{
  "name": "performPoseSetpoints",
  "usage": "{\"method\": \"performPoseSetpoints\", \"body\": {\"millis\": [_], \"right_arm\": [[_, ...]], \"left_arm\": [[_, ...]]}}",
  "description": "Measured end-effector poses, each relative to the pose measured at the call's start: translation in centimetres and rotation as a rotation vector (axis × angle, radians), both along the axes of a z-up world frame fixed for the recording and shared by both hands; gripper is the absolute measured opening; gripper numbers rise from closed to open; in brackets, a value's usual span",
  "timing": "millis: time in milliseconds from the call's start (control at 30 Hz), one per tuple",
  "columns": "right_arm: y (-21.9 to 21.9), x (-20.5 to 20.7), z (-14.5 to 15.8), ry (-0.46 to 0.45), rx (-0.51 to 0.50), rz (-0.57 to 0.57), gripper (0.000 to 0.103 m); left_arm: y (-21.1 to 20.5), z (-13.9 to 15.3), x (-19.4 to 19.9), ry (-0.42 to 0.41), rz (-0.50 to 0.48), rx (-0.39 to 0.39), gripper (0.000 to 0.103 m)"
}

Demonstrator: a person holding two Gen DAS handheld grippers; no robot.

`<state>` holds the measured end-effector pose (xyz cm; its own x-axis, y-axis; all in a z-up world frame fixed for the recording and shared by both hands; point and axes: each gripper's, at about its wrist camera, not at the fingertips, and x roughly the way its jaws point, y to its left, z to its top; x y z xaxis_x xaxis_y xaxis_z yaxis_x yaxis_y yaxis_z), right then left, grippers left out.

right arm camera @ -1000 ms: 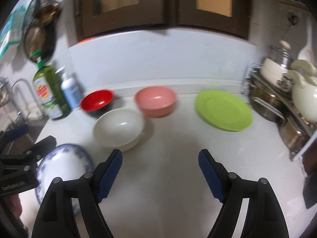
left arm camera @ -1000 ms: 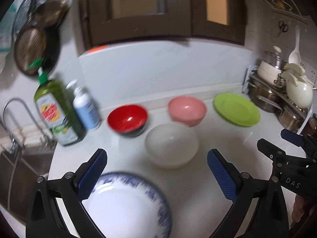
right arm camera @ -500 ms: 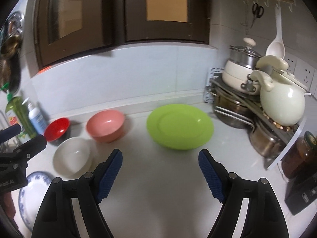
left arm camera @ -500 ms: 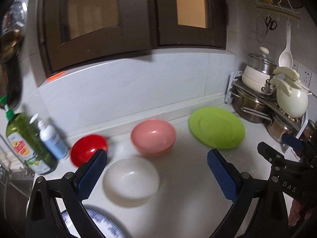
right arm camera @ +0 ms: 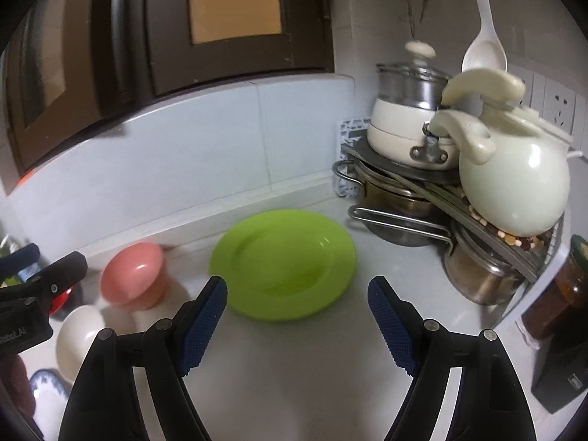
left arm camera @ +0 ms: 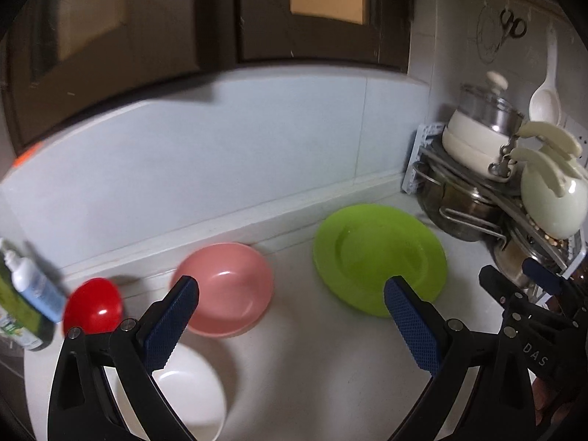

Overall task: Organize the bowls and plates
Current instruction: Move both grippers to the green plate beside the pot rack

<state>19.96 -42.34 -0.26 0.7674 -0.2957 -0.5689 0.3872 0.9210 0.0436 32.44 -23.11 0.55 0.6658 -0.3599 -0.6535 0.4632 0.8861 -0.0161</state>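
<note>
On the white counter lie a lime green plate [left arm camera: 378,257] [right arm camera: 283,262], a pink bowl [left arm camera: 226,288] [right arm camera: 134,275], a red bowl [left arm camera: 93,305], a white bowl [left arm camera: 191,393] [right arm camera: 79,334] and the rim of a blue-patterned plate [right arm camera: 46,386]. My left gripper [left arm camera: 290,321] is open and empty above the counter, between the pink bowl and the green plate. My right gripper [right arm camera: 296,325] is open and empty just in front of the green plate.
A rack with steel pots [right arm camera: 400,220], a cream pot [right arm camera: 408,128] and a pale kettle [right arm camera: 514,180] fills the right corner. A jar [right arm camera: 562,294] and dark box stand at right. Soap bottles [left arm camera: 29,294] stand at left. Dark window frames are above the backsplash.
Both grippers have swung to the right and forward. The green plate and pot rack have come nearer; the blue-patterned plate and sink side have slid out to the left. Both grippers stay open.
</note>
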Motion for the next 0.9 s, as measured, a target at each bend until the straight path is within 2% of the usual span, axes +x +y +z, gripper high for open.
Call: {"method": "performPoseSetpoints", "body": {"millis": [167,433,567,900], "right_arm": [[-2.1,1.9,-1.3,0.01,-0.002,-0.037,0.08],[-6.1,5.5,-4.1,0.067,0.027,-0.095,0.08],[-8.1,7.4,-5.6,0.103,0.052,-0.126,0.08],[-11.2,11.6,-9.7,0.199,0.145,-0.169,0.079]], "left_arm": [[-3.1,-2.1,2.5,0.045,-0.001,0.0,0.1],[-7.9,-5.4,6.6,0.102,0.006,0.068,0.096],[-9.3,-6.8,8.6,0.117,0.022,0.105,0.095],[-12.1,-11.0,12.3,0.223,0.013,0.16,0.085]]}}
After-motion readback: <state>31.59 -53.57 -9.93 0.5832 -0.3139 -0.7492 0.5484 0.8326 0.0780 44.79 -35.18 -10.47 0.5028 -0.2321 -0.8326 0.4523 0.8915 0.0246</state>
